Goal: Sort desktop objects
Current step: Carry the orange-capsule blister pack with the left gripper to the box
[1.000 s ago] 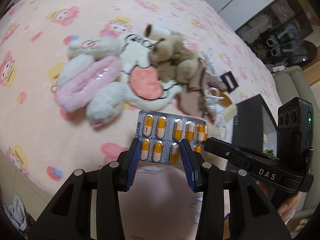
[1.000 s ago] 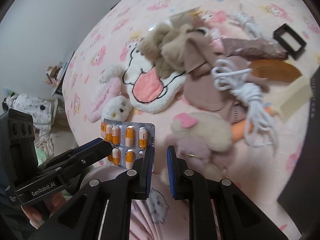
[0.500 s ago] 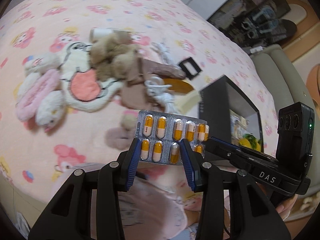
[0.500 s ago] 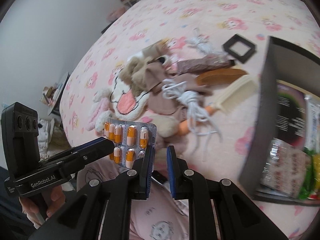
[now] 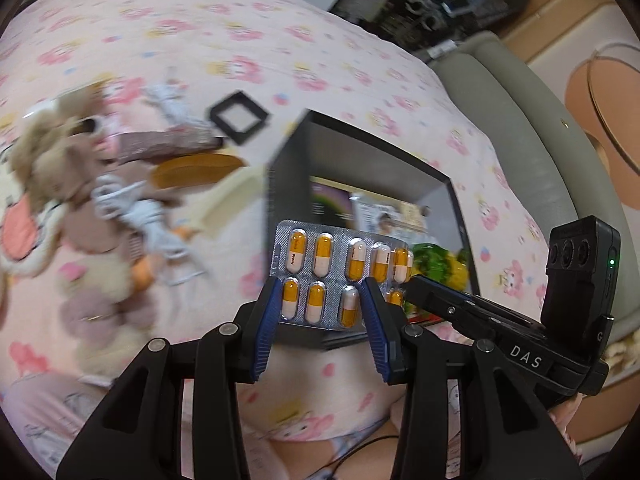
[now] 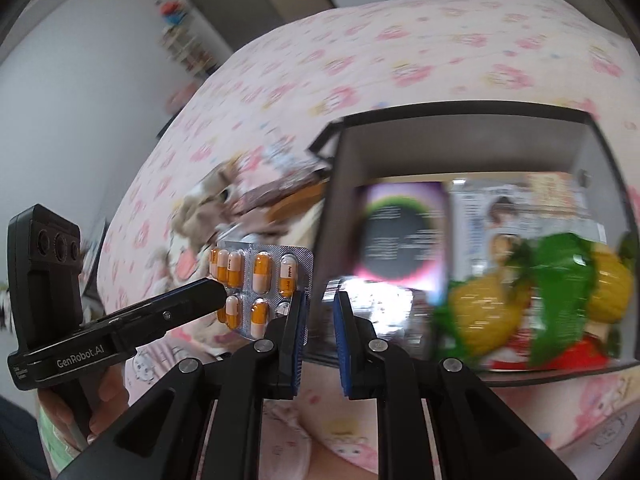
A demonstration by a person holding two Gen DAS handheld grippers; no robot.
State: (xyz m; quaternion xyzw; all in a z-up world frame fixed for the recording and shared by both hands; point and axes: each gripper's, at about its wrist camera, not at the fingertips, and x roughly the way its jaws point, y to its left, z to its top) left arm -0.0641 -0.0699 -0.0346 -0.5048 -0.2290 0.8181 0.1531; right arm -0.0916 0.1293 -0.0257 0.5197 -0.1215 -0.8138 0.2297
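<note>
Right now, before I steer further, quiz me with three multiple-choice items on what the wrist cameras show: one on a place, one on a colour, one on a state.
1. Where does the black square frame lie?
A. inside the black box
B. on the pink bedspread, outside the box
C. on top of the blister pack

2. What colours are the capsules in the blister pack?
A. orange and white
B. blue and white
C. all green

3. What state is the black box in?
A. closed with a lid
B. open and bare
C. open, with packets inside

Answers:
1 B: the black square frame lies flat on the pink bedspread, left of the black box.
2 A: each capsule in the blister pack is half orange, half white.
3 C: a green-and-yellow packet shows inside the open box.
</note>
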